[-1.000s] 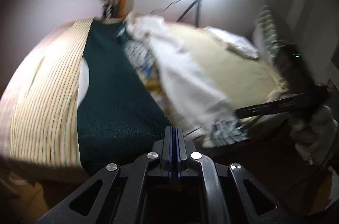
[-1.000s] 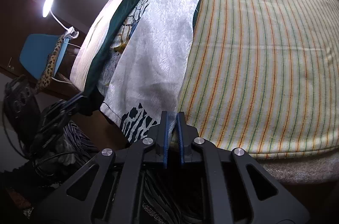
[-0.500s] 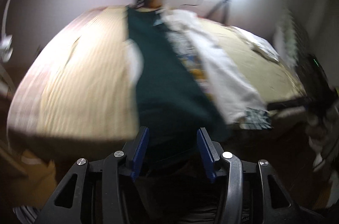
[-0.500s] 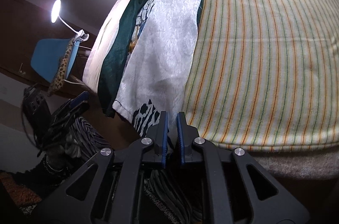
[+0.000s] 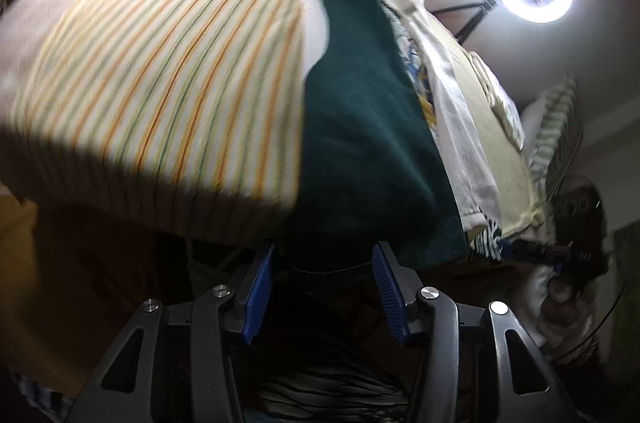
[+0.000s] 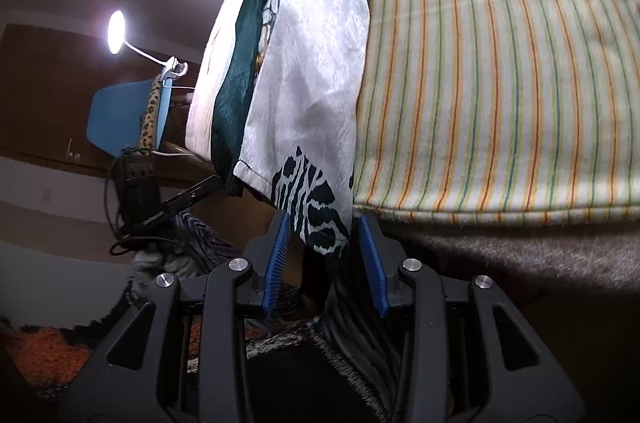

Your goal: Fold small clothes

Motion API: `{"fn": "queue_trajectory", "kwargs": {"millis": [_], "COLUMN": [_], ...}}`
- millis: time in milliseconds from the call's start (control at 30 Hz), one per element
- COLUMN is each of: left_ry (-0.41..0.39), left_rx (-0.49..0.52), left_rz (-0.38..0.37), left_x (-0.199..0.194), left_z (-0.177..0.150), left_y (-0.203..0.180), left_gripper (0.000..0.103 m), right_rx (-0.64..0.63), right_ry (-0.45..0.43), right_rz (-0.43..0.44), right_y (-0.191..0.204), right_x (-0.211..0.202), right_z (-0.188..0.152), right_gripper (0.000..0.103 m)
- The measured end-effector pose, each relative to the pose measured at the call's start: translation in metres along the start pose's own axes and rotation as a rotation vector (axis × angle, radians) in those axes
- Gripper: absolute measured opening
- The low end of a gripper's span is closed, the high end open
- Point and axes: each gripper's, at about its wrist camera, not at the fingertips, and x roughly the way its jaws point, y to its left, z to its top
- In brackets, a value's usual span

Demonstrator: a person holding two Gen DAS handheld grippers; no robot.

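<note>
Item: dark green knit garment (image 5: 360, 127), under a white textured garment with black zebra-print hem (image 6: 312, 95), draped over the striped bed (image 6: 500, 63) edge. My left tool (image 5: 323, 279) and right tool (image 6: 323, 255): both wide open, gripping nothing. Folding: none visible; all remains.

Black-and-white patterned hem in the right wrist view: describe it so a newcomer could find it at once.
Start at the striped bed and find the clothes laid along its left side. Follow the white garment down to the bed's near edge, where the patterned hem hangs off between the open right tongs. It alone bears bold black zebra-like marks; the neighbours are plain white and dark green.
</note>
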Motion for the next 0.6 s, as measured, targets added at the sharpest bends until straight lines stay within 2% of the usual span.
{"fn": "queue_trajectory", "kwargs": {"millis": [33, 67, 233, 300, 400, 567, 600], "left_ry": [0.003, 0.004, 0.024, 0.02, 0.014, 0.014, 0.013], "left_rx": [-0.027, -0.044, -0.035, -0.024, -0.019, -0.019, -0.019], "left_rz": [-0.021, -0.041, -0.062, -0.069, -0.078, -0.097, -0.099], "left_x": [0.001, 0.002, 0.003, 0.001, -0.002, -0.006, -0.007], "left_z": [0.001, 0.002, 0.003, 0.003, 0.004, 0.005, 0.005], "left_y": [0.004, 0.007, 0.001, -0.004, -0.006, -0.009, -0.01], "left_gripper": [0.034, 0.028, 0.007, 0.003, 0.001, 0.0, 0.0], "right_rx": [0.004, 0.009, 0.037, 0.057, 0.055, 0.07, 0.066], "right_ry": [0.006, 0.007, 0.017, 0.035, 0.045, 0.065, 0.069], "right_rz": [0.005, 0.012, 0.035, 0.048, 0.03, 0.06, 0.071], "right_y": [-0.002, -0.003, -0.009, -0.012, -0.015, -0.018, -0.016], "right_x": [0.0, 0.0, -0.003, -0.004, -0.002, 0.017, 0.021], "right_z": [0.001, 0.001, 0.002, -0.001, -0.004, 0.0, 0.0], "right_gripper": [0.038, 0.038, 0.038, 0.038, 0.038, 0.037, 0.028]}}
